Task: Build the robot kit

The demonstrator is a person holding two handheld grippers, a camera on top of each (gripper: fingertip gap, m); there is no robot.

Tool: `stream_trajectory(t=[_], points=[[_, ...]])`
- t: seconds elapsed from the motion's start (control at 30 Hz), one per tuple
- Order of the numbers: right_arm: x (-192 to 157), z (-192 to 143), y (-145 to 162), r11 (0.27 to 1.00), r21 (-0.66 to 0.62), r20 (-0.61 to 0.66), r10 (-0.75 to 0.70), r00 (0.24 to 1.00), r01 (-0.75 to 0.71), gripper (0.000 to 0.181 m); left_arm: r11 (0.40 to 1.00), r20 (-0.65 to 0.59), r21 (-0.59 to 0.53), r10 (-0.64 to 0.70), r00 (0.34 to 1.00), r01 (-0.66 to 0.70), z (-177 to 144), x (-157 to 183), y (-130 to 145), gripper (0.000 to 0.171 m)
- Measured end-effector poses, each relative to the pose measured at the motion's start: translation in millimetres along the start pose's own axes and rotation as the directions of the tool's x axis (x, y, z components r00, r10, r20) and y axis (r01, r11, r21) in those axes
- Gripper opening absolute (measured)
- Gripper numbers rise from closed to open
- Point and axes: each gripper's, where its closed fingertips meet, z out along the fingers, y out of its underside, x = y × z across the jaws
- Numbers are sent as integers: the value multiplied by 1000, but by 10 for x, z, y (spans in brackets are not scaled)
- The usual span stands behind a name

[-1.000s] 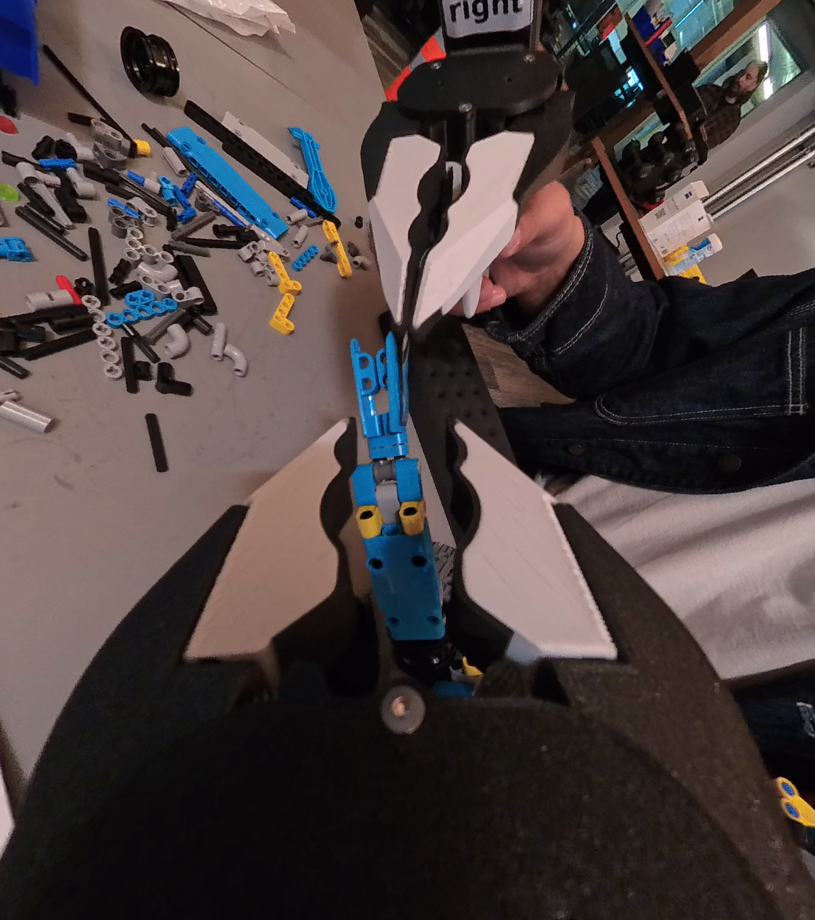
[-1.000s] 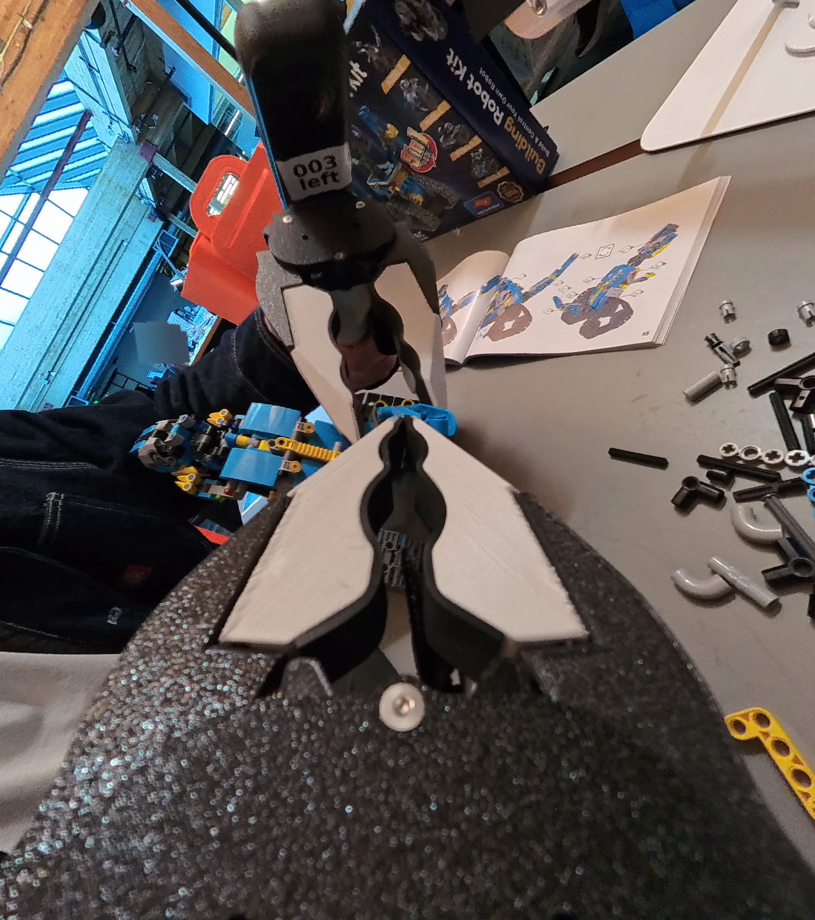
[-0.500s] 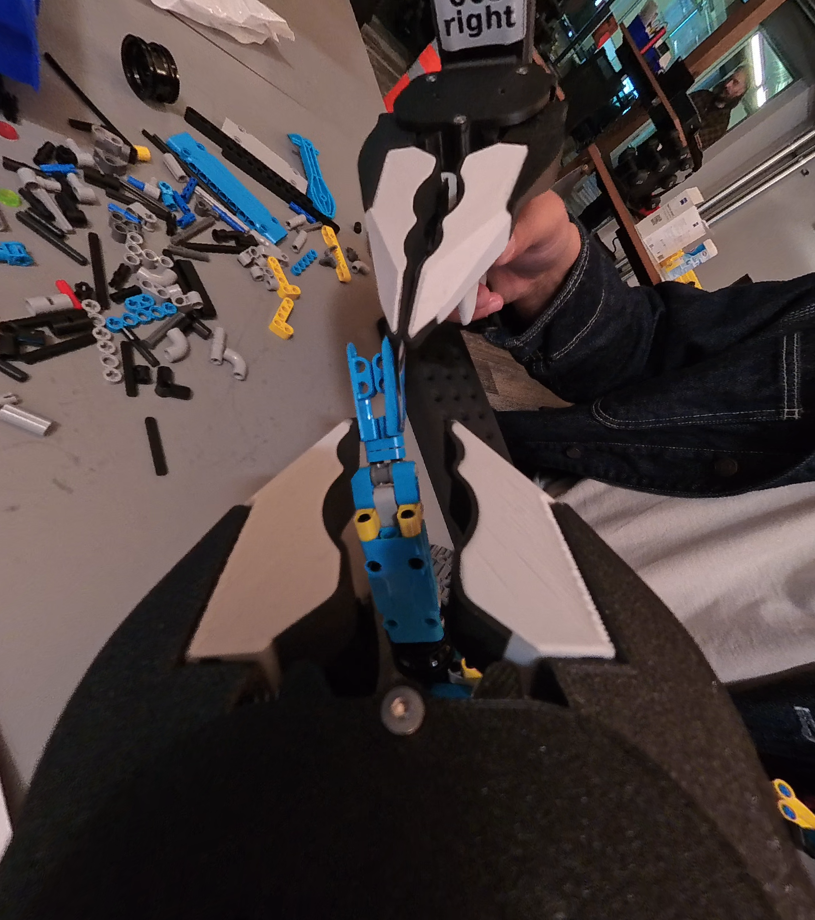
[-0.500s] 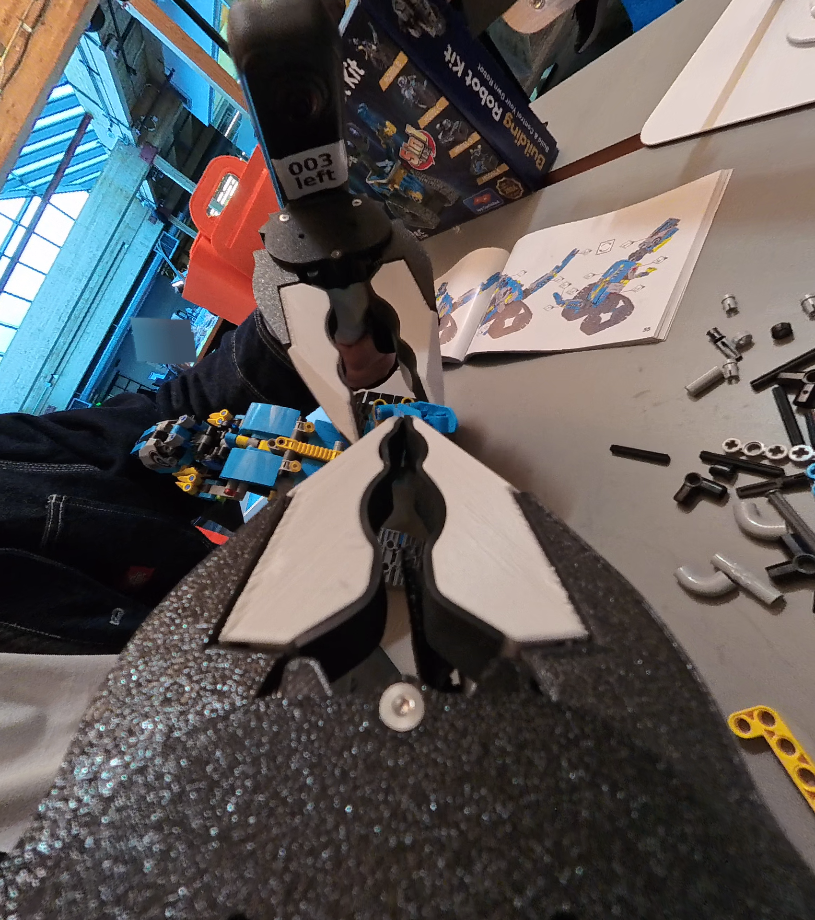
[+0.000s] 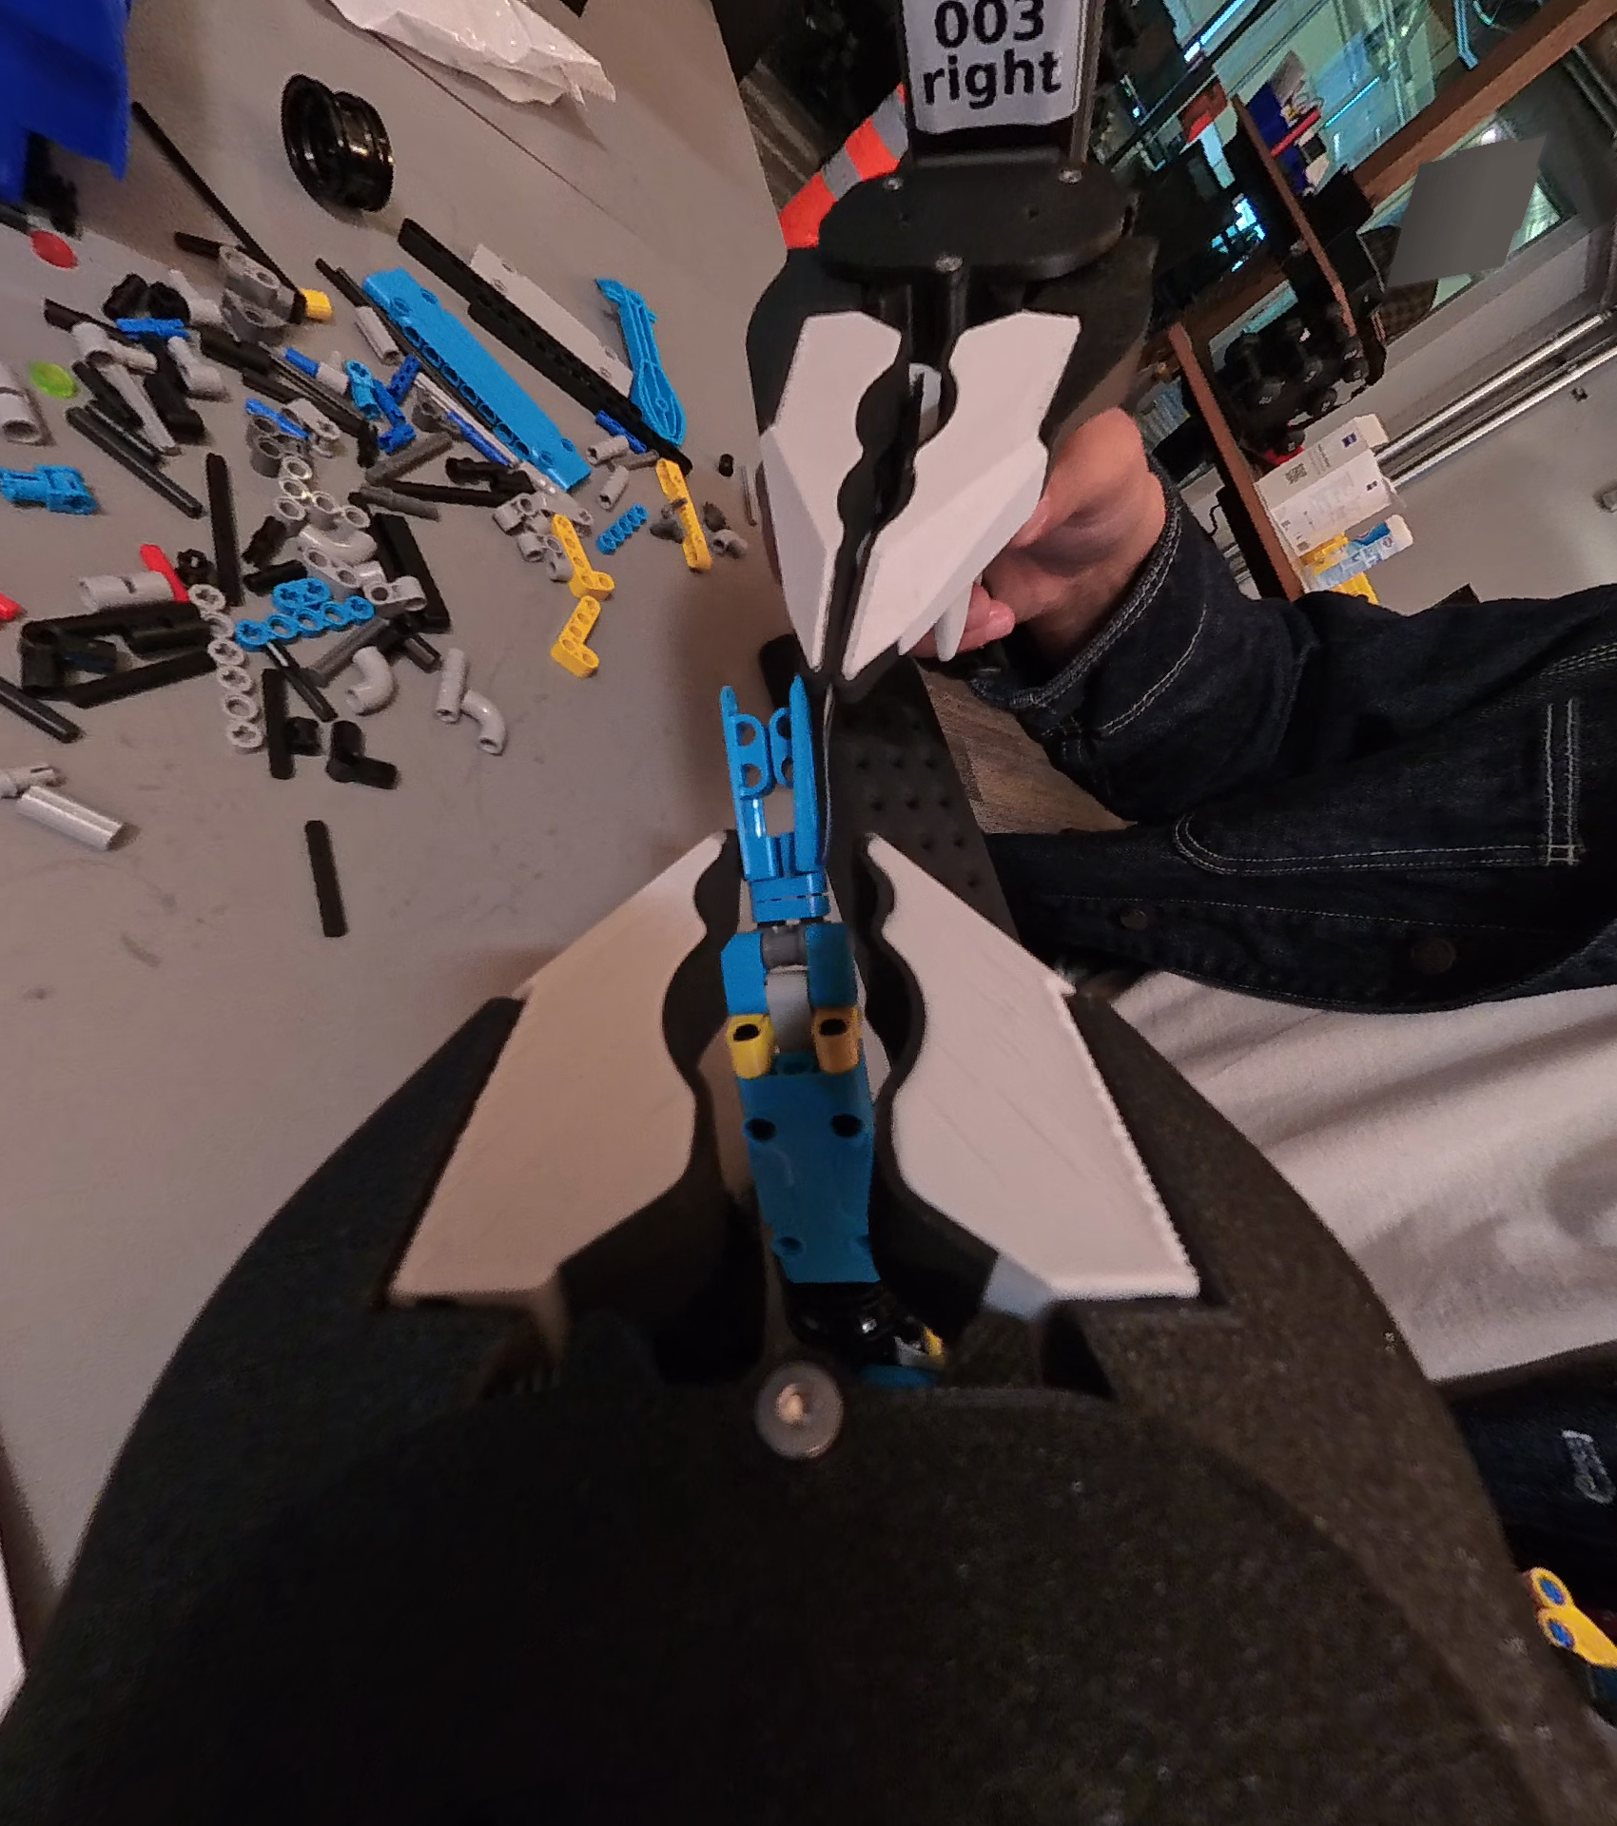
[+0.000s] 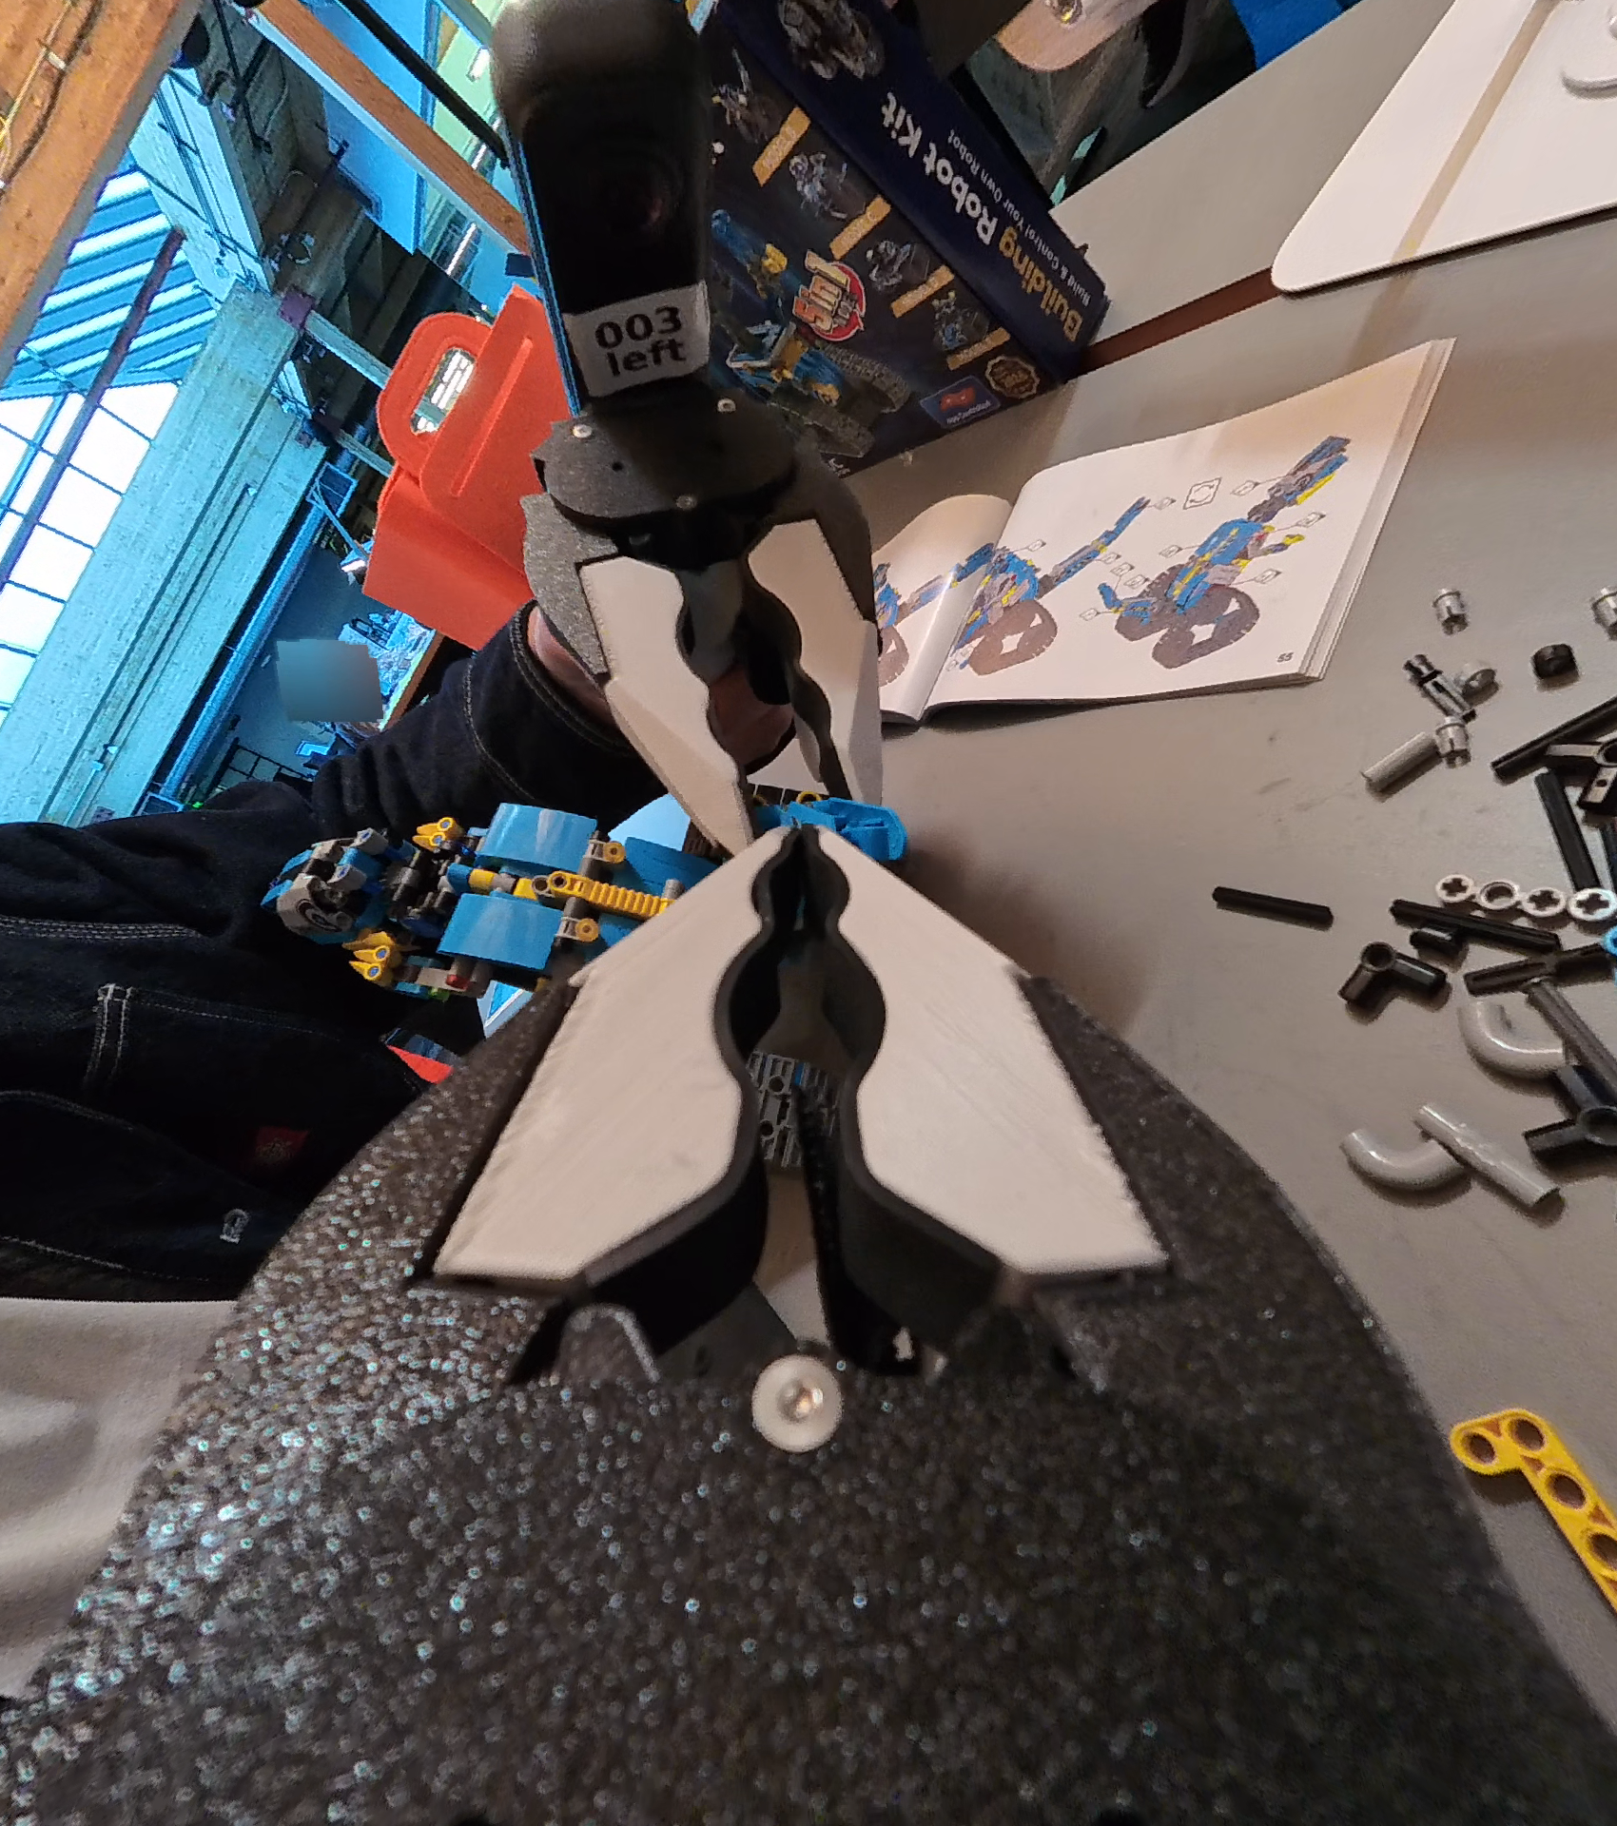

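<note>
Right tongs closed tip-to-tip, meeting left tongs at blue brick model, open booklet beyond

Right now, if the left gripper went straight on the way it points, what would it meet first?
Probably the right gripper: it faces the left gripper, just past the blue brick assembly between its fingers. Depth is uncertain.

Blue-and-yellow brick model, grey table, yellow angled beam.
</note>
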Motion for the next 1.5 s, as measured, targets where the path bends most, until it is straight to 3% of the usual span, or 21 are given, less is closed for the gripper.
stream_trajectory(t=[0.4, 0.8, 1.5], points=[[2, 5, -9, 999, -3, -37, -45, 998, 45, 0, 1000, 5, 2, -4, 1000, 4, -3, -10, -2, 19], [0, 8, 1, 999, -9, -46, -51, 998, 51, 0, 999, -11, -22, 27, 1000, -28, 10, 60, 70, 34], [14, -6, 7, 998, -13, -65, -67, 996, 67, 0, 1000, 22, 14, 2, 1000, -3, -21, -33, -37, 16]])
